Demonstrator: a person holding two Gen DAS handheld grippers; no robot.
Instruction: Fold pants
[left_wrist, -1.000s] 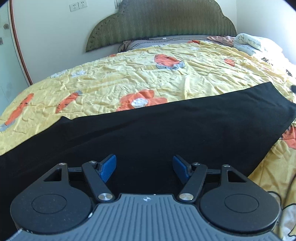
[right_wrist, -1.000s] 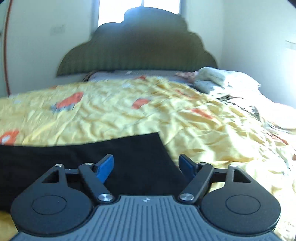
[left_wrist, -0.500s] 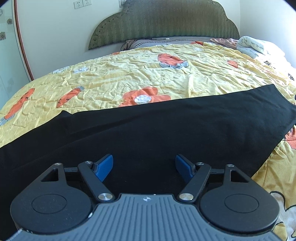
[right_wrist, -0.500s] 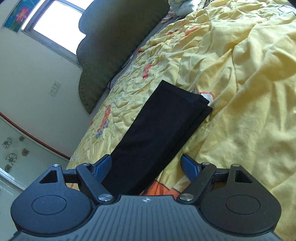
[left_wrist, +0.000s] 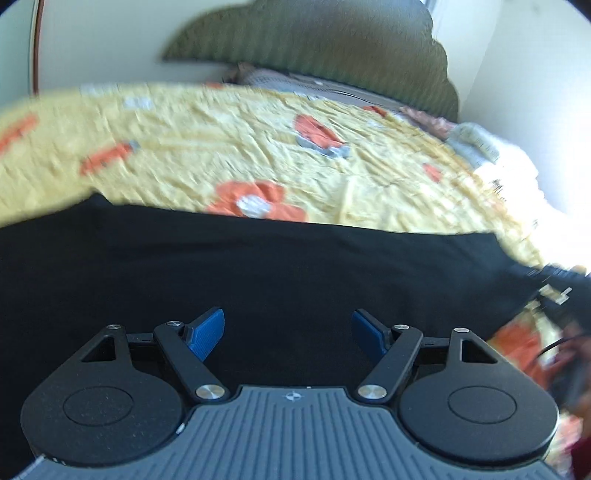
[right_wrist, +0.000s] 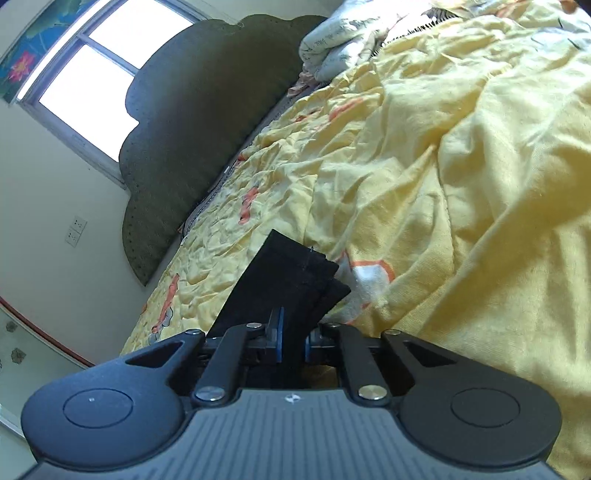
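Black pants (left_wrist: 258, 266) lie flat across the yellow bedspread as one long band. My left gripper (left_wrist: 287, 317) hovers just over their middle, open, its blue pads (left_wrist: 207, 332) wide apart with nothing between them. In the right wrist view the pants (right_wrist: 288, 273) run away from me to a leg end with two layers showing. My right gripper (right_wrist: 293, 332) is rolled on its side and shut on the near edge of that leg end, the blue pads pinching the black cloth. The left wrist view is blurred.
The yellow bedspread (left_wrist: 258, 147) with orange flowers is crumpled and rises in a thick fold (right_wrist: 498, 184) right of the pants. A green padded headboard (left_wrist: 314, 44) and a window (right_wrist: 92, 74) stand behind. White bedding (right_wrist: 343, 40) is piled near the headboard.
My right gripper rolled sideways, came down to the leg end and went from wide open to shut on the cloth. The left gripper rolled and shifted a little, staying open.
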